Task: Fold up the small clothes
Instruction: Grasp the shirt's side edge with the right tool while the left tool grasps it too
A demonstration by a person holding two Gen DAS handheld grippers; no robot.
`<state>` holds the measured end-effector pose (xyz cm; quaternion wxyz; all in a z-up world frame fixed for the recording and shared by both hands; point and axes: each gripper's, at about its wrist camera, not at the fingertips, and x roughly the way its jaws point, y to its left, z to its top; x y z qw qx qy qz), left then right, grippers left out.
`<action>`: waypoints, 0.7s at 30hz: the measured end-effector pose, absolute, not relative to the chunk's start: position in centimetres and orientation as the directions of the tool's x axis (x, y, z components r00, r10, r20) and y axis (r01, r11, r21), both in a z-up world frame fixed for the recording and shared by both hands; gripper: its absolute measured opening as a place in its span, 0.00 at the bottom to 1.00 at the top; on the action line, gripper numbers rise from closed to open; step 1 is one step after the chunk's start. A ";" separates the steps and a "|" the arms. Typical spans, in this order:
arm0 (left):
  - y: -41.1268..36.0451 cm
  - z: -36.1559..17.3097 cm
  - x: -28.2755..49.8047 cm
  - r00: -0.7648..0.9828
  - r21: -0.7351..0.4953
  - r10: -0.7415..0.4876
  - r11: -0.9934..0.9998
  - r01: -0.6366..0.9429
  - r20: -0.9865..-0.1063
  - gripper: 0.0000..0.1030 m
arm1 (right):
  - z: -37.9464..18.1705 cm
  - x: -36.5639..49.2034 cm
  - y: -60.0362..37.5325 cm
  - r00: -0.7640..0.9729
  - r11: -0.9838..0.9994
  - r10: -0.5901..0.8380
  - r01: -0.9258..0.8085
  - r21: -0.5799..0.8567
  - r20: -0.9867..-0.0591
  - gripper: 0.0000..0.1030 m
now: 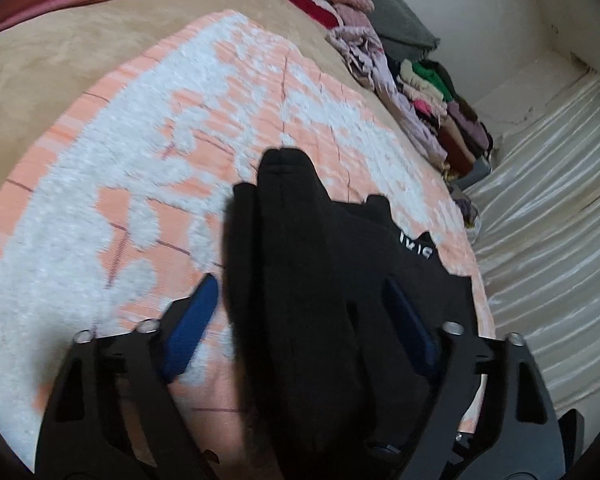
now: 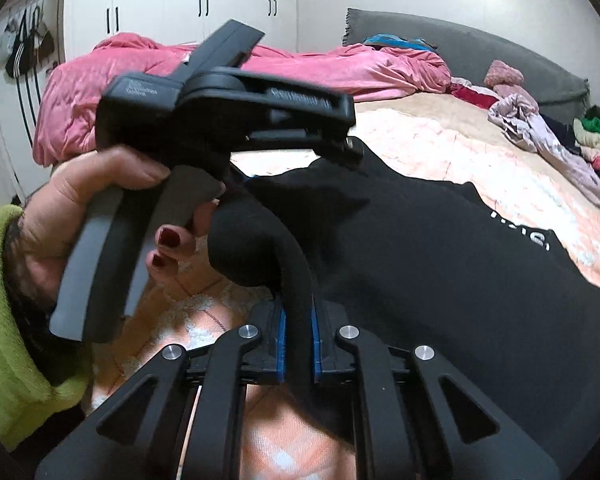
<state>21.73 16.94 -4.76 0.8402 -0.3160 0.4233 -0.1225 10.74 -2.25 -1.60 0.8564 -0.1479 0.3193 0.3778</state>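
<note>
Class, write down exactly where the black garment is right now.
The black garment is over the peach-and-white blanket; the right gripper pinches one fold, and in the left wrist view it lies between the open left gripper.

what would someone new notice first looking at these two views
Most striking is the black garment with white lettering, lifted over the peach-and-white blanket. The right gripper is clamped on a fold of it, while the left gripper has open jaws on either side of the cloth. A pink duvet is heaped at the bed's far side.
</note>
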 end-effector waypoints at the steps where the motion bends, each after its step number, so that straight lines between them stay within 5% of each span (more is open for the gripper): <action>1: 16.6 -4.9 21.9 0.603 -0.629 -0.474 0.775 -0.060 -0.641 0.59 | -1.6 10.6 -2.4 0.511 0.671 0.555 -0.741 -0.009 -0.657 0.08; 3: 16.3 -5.0 22.0 0.597 -0.615 -0.465 0.786 -0.062 -0.654 0.51 | -1.6 10.6 -2.4 0.510 0.674 0.554 -0.739 -0.006 -0.658 0.08; 5: 16.1 -5.2 22.1 0.597 -0.618 -0.464 0.783 -0.069 -0.655 0.26 | -1.7 10.4 -2.3 0.515 0.677 0.551 -0.736 -0.009 -0.657 0.08; 8: 15.7 -4.8 21.8 0.604 -0.618 -0.460 0.783 -0.071 -0.651 0.13 | -1.6 10.3 -2.7 0.522 0.682 0.554 -0.731 -0.005 -0.649 0.08; 21: 9.1 3.5 21.5 0.644 -0.551 -0.419 0.834 -0.005 -0.640 0.12 | 2.6 9.2 -10.8 0.617 0.753 0.615 -0.645 0.132 -0.491 0.07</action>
